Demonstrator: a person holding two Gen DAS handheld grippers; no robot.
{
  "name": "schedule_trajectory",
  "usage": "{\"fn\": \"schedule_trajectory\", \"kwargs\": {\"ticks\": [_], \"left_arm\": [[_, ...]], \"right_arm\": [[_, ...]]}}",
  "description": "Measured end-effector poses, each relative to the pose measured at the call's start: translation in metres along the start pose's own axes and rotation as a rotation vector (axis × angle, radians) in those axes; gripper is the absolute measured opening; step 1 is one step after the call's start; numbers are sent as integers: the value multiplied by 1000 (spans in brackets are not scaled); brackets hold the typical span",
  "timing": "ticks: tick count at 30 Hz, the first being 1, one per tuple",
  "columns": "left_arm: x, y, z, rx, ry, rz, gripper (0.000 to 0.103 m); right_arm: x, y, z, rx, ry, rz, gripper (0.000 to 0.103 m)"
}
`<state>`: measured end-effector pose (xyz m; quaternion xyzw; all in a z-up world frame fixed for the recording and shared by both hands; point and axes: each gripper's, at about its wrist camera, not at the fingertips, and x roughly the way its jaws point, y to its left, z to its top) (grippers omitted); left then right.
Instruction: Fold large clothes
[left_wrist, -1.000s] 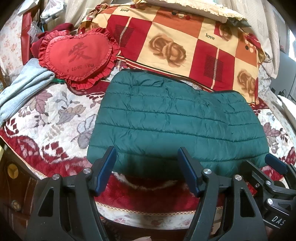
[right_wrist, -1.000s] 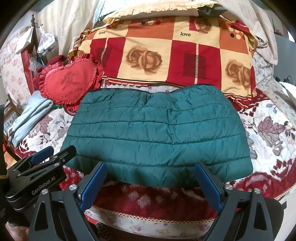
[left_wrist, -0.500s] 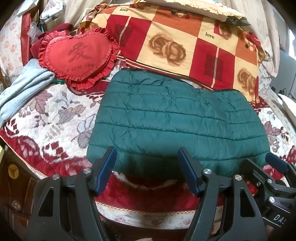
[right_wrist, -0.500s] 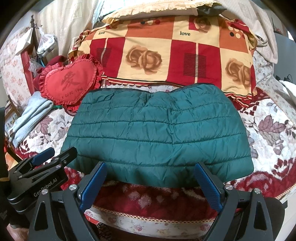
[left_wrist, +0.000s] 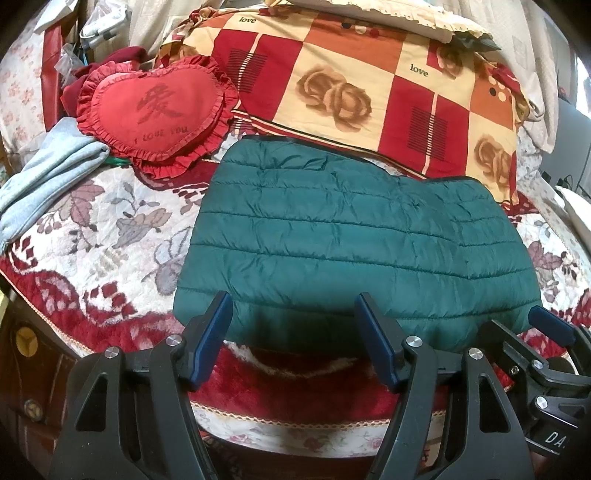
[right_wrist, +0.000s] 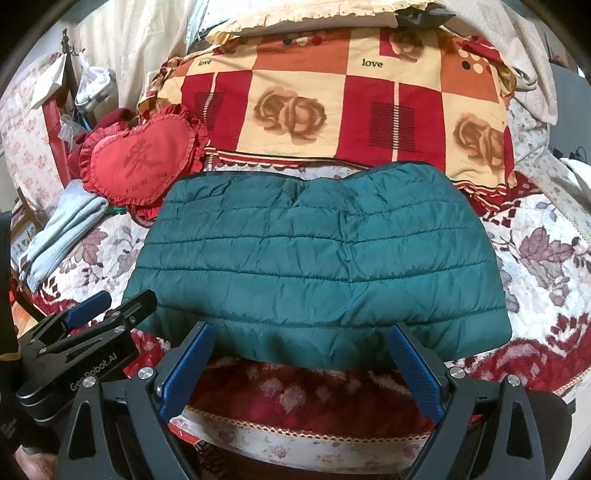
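While nearest: left tongs (left_wrist: 291, 336) and right tongs (right_wrist: 300, 360), jaws spread wide, holding nothing, at bed's front edge.
Middle: folded dark-green quilted puffer jacket (right_wrist: 314, 254) flat on floral red-and-cream bedspread (left_wrist: 110, 236).
Far: red ruffled heart-shaped cushion (left_wrist: 155, 110), checked rose-print pillow (right_wrist: 332, 107).

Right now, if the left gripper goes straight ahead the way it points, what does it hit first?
Most likely the near edge of the green puffer jacket: the open left gripper points at it, nothing between. Depth is unclear.
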<state>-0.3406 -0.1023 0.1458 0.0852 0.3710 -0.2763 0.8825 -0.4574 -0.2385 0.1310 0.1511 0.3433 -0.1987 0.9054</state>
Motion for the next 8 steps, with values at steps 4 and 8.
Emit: {"fn": "schedule_trajectory", "kwargs": {"ticks": [4,8], "left_arm": [[0,1,1,-6,-12,-11,69],[4,8,5,-10,0,-24,69]], "right_arm": [[0,-1,0,5,1,5,94],[2,-9,5,8,4,13,94]]}}
